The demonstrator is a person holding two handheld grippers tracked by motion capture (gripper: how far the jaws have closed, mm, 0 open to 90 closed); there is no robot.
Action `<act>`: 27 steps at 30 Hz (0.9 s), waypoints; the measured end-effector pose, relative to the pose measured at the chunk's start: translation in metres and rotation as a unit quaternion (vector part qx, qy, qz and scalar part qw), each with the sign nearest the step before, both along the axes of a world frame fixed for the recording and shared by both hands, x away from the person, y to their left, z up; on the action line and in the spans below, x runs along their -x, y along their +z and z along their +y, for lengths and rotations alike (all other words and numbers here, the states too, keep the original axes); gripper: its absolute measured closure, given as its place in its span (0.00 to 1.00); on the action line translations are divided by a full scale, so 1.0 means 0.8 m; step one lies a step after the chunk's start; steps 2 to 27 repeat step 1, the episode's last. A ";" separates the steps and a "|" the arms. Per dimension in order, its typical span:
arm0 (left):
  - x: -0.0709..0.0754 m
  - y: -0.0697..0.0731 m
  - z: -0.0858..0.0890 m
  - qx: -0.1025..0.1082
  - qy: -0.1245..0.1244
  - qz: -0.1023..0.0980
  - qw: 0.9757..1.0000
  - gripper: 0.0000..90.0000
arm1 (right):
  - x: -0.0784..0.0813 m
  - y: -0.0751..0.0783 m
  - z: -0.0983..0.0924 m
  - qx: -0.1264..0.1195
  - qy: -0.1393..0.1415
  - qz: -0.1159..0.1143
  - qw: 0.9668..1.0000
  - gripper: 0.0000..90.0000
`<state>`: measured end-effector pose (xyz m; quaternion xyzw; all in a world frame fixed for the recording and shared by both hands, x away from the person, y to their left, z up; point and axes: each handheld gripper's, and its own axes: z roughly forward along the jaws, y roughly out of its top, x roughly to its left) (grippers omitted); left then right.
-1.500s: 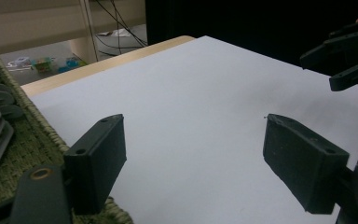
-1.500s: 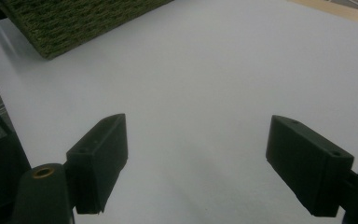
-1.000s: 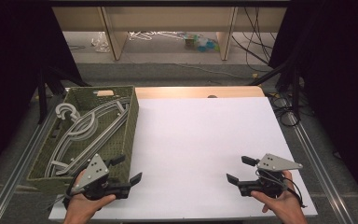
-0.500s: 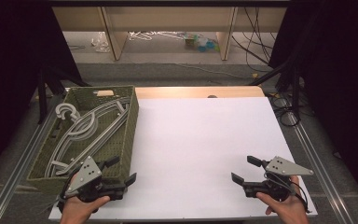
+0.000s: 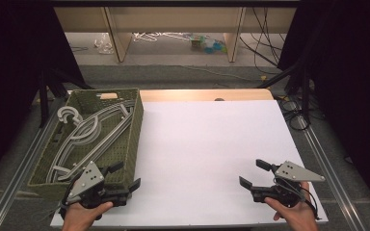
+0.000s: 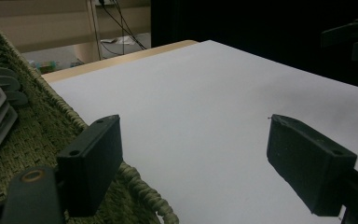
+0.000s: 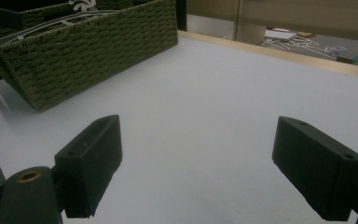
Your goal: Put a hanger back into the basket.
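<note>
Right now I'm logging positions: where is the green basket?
In the high view the green woven basket sits on the table's left side, grey hangers inside, with the left gripper at its near right corner.

Over the last second, the left hand-held gripper [image 5: 125, 177] has shifted toward the bottom edge of the high view, at the near corner of the green woven basket [image 5: 132, 139]. The right hand-held gripper [image 5: 255, 173] has likewise shifted toward the lower right of the frame, over the white table [image 5: 207, 144].
</note>
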<state>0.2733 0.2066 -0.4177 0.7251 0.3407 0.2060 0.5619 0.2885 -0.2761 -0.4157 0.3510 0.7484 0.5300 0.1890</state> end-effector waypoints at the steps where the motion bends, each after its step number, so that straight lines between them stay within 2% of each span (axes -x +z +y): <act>1: 0.000 0.000 0.000 0.000 0.000 0.000 1.000 0.20 | 0.000 0.001 -0.001 0.007 0.000 0.004 1.000 0.18; 27: 0.000 0.000 0.000 0.000 0.000 0.000 1.000 0.20 | 0.000 0.001 -0.001 0.007 0.000 0.004 1.000 0.18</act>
